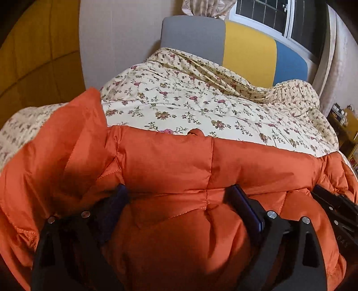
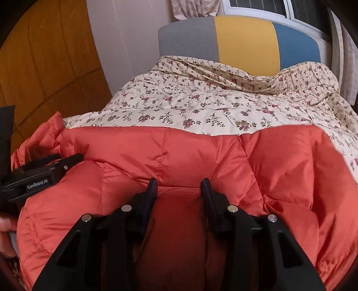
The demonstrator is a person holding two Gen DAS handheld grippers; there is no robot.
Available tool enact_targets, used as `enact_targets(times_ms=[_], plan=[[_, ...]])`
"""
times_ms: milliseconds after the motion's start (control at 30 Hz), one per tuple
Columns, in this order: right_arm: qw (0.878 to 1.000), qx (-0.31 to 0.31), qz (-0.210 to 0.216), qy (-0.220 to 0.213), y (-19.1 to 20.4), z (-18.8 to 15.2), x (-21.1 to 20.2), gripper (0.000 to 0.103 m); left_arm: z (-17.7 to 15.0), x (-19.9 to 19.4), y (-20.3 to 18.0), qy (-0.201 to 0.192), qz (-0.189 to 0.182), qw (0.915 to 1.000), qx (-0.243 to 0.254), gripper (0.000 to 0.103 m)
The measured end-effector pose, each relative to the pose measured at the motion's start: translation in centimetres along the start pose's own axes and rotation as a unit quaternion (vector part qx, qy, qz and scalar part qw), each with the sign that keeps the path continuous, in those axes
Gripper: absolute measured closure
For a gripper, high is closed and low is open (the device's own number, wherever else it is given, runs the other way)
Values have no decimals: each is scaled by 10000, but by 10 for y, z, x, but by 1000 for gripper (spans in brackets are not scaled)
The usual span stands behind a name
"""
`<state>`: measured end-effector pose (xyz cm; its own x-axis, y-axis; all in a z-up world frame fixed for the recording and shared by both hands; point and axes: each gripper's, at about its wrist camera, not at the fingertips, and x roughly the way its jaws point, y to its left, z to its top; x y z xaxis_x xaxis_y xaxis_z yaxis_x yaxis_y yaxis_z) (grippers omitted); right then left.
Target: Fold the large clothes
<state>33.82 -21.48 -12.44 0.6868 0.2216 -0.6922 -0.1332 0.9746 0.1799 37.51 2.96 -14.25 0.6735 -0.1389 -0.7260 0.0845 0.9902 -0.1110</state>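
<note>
A: Logging the orange puffer jacket (image 1: 170, 161) first. It lies spread across the near end of the bed, on the floral quilt (image 1: 179, 100), quilted side up, filling the lower half of both wrist views.

B: Left gripper (image 1: 179, 197)?

A: Jaws spread wide, released. Jacket fabric bulges up between the two fingers, but the pads are not pinching it. The fingertips sit on or just above the padded surface; which one is hard to tell at this angle.

B: Right gripper (image 2: 179, 185)?

A: Jaws partly apart, narrower than the left. A fold of orange fabric lies in the gap, tips at a seam. Cannot tell whether the pads actually press it, so I leave the grip undecided.

B: Do they see each other?

A: Yes. Left gripper's body shows at the left edge of the right wrist view, over the jacket's edge, with a hand (image 2: 7, 232) below it.

B: Background?

A: Headboard (image 2: 241, 40) in grey, yellow and blue panels, window (image 1: 268, 15) above it, wooden floor (image 2: 44, 67) at left.
</note>
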Motion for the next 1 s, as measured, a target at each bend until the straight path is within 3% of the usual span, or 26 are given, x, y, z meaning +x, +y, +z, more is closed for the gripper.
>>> enact_targets(times_ms=[200, 300, 367, 467, 533, 600, 733, 1000], plan=[[9999, -91, -118, -33, 5, -1, -1, 61, -1, 0, -4, 97, -2, 10000, 16, 10], [10000, -37, -33, -54, 3, 1, -13, 52, 3, -14, -1, 362, -72, 9992, 133, 10], [9996, 114, 48, -267, -3, 3, -31, 51, 4, -34, 9, 227, -74, 9997, 101, 10], [9971, 601, -112, -457, -27, 7, -58, 51, 10, -59, 26, -210, 319, 9991, 170, 7], [9942, 850, -501, -430, -47, 10, -65, 52, 16, -63, 36, -363, 665, 9968, 260, 6], [9896, 1110, -869, -276, -71, 12, -62, 55, 23, -55, 47, -286, 959, 9945, 314, 6], [9840, 1496, -963, 120, -102, 8, -38, 55, 26, -20, 70, 161, 1338, 9906, 247, 6], [9817, 1457, -1211, 201, -101, -1, -8, 55, 14, 23, 100, 586, 416, 9962, -488, 3]])
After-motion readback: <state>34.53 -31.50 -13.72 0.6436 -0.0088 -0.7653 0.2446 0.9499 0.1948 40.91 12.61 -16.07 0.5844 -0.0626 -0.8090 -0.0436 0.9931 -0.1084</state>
